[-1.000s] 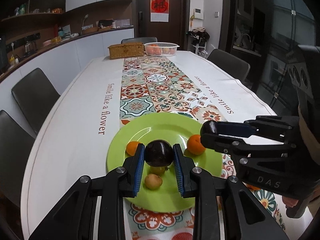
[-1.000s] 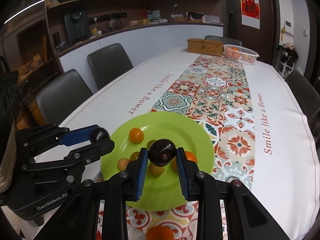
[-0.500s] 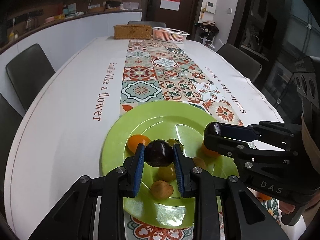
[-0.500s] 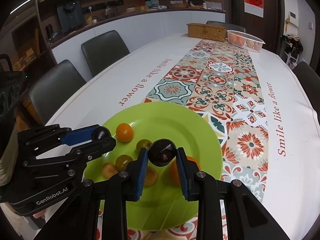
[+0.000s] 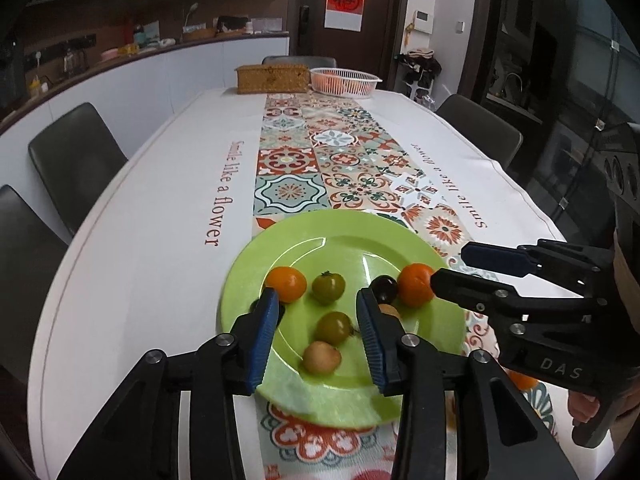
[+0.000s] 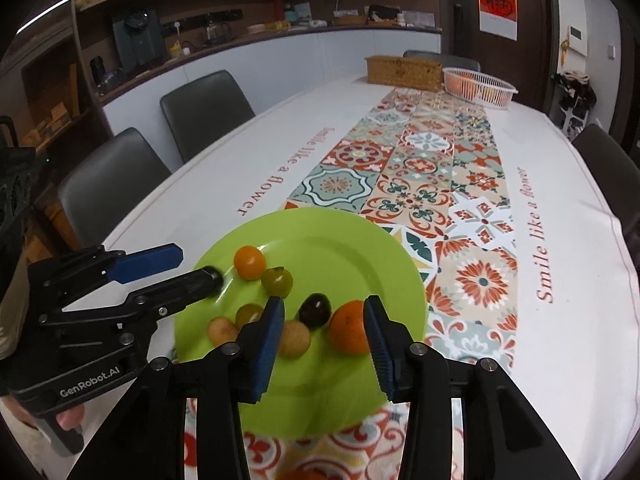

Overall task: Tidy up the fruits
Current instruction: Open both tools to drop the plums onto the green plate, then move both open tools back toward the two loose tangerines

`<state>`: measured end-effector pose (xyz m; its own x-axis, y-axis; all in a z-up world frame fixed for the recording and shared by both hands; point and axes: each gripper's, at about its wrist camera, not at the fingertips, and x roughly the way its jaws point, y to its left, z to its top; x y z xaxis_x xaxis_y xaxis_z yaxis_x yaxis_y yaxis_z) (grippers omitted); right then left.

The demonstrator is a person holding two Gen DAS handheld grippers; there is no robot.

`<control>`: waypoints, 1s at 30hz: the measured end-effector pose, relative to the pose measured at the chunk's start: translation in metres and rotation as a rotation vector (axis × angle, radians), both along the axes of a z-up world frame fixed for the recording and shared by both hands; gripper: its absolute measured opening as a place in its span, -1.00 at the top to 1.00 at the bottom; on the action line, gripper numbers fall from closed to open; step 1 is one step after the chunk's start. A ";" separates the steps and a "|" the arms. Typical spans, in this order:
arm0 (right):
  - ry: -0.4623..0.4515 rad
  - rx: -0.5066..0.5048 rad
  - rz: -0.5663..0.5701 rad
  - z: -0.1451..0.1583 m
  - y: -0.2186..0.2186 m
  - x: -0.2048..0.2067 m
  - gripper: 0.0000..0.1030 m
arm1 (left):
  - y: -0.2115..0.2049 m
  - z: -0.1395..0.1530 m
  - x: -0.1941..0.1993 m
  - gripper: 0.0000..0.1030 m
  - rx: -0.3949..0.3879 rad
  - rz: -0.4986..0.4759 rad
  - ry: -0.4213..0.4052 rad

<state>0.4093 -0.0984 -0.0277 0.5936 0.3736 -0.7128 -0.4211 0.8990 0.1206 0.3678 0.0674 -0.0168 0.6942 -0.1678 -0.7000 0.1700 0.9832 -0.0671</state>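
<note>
A green plate (image 5: pixel 344 240) on the patterned runner holds several small fruits: an orange tomato (image 5: pixel 286 283), green tomatoes (image 5: pixel 328 287), tan fruits (image 5: pixel 321 357) and an orange (image 5: pixel 416 284). My left gripper (image 5: pixel 317 300) hovers low over the plate, its jaws opening, with nothing pressed between the pads. A dark fruit (image 5: pixel 253 305) peeks out beside its left finger. My right gripper (image 6: pixel 323 308) is also opening. A dark plum (image 6: pixel 315 311) lies loose on the plate just ahead of its fingertips, beside the orange (image 6: pixel 348 332). Each gripper shows in the other's view, the left gripper (image 6: pixel 198 266) and the right gripper (image 5: pixel 448 264).
A wicker box (image 5: pixel 272 78) and a white basket (image 5: pixel 345 81) with orange fruit stand at the table's far end. Dark chairs (image 5: pixel 76 152) line the left side, and another chair (image 5: pixel 480 132) stands on the right. An orange (image 5: pixel 520 380) lies on the runner under the right gripper.
Both grippers were shut on dark plums and have opened. The plums have left the pads, and the right one now lies on the plate next to the orange.
</note>
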 end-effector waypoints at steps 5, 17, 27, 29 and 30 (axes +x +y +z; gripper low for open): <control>-0.042 0.018 0.007 0.018 -0.010 -0.028 0.18 | -0.009 0.018 -0.027 0.20 0.006 -0.018 -0.045; -0.136 0.044 0.004 0.053 -0.037 -0.094 0.18 | -0.032 0.054 -0.088 0.07 0.007 -0.023 -0.136; -0.163 0.044 -0.037 0.059 -0.069 -0.130 0.03 | -0.061 0.057 -0.126 -0.18 0.046 -0.037 -0.171; -0.163 0.039 -0.044 0.057 -0.076 -0.135 0.03 | -0.066 0.055 -0.130 -0.25 0.044 -0.045 -0.172; -0.162 0.035 -0.048 0.056 -0.079 -0.138 0.03 | -0.069 0.053 -0.132 -0.29 0.044 -0.052 -0.172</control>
